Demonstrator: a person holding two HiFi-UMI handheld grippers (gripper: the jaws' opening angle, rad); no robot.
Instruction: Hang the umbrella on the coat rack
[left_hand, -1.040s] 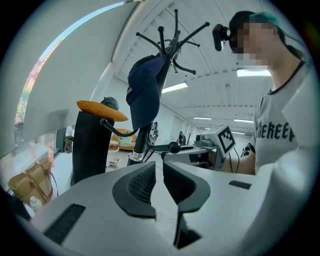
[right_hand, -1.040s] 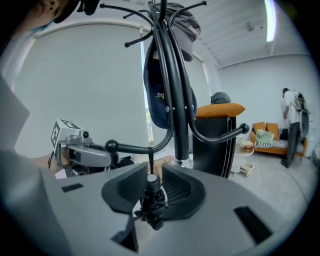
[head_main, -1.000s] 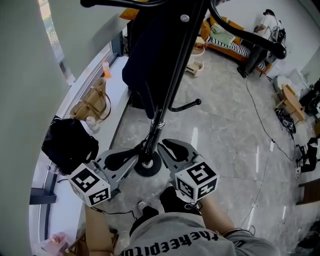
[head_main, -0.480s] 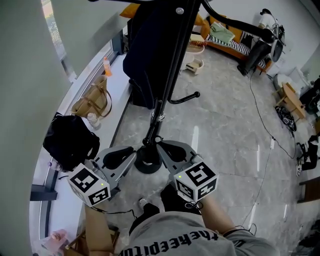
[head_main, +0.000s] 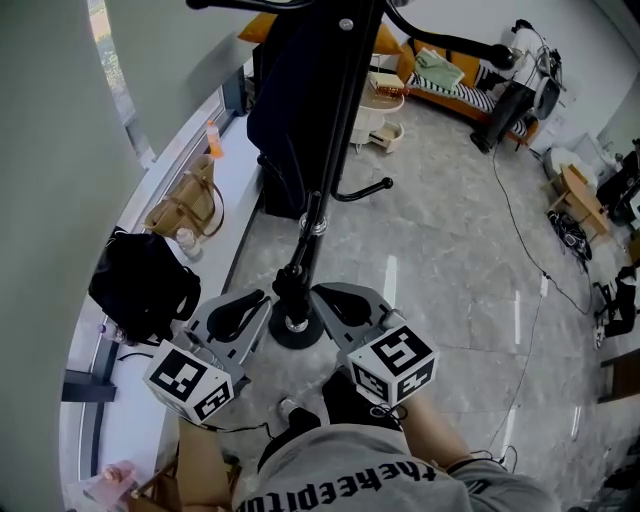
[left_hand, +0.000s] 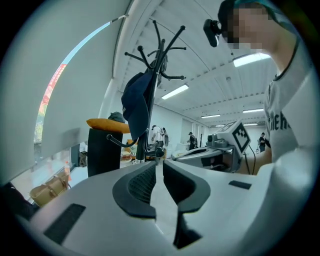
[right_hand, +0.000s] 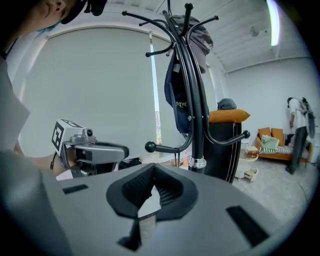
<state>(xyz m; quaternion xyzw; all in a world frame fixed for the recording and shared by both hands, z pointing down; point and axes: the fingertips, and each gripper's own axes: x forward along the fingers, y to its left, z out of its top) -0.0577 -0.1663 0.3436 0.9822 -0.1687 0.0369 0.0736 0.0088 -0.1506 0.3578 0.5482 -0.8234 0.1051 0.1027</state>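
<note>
The black coat rack (head_main: 318, 215) rises from its round base (head_main: 297, 328) just ahead of both grippers. A dark navy item (right_hand: 179, 95) and a grey cap (right_hand: 201, 39) hang from its upper hooks. I cannot make out an umbrella in any view. My left gripper (head_main: 262, 300) sits left of the base, jaws shut with nothing between them. My right gripper (head_main: 320, 293) sits right of the base, also shut and empty. In the left gripper view the rack (left_hand: 159, 65) stands beyond the closed left gripper (left_hand: 156, 163). In the right gripper view the pole (right_hand: 195, 115) stands just beyond the right gripper (right_hand: 152, 166).
A low hook (head_main: 365, 190) sticks out of the pole toward the right. A tan handbag (head_main: 185, 210), a black bag (head_main: 140, 285) and an orange bottle (head_main: 212, 135) lie along the window ledge. A black chair with an orange cushion (right_hand: 227, 135) stands behind the rack. A cable (head_main: 520, 230) crosses the floor.
Both grippers have edged closer to the rack's base. The left gripper's marker cube has shifted down and rolled slightly. The rack's lower hook now sits a little higher in the head view.
</note>
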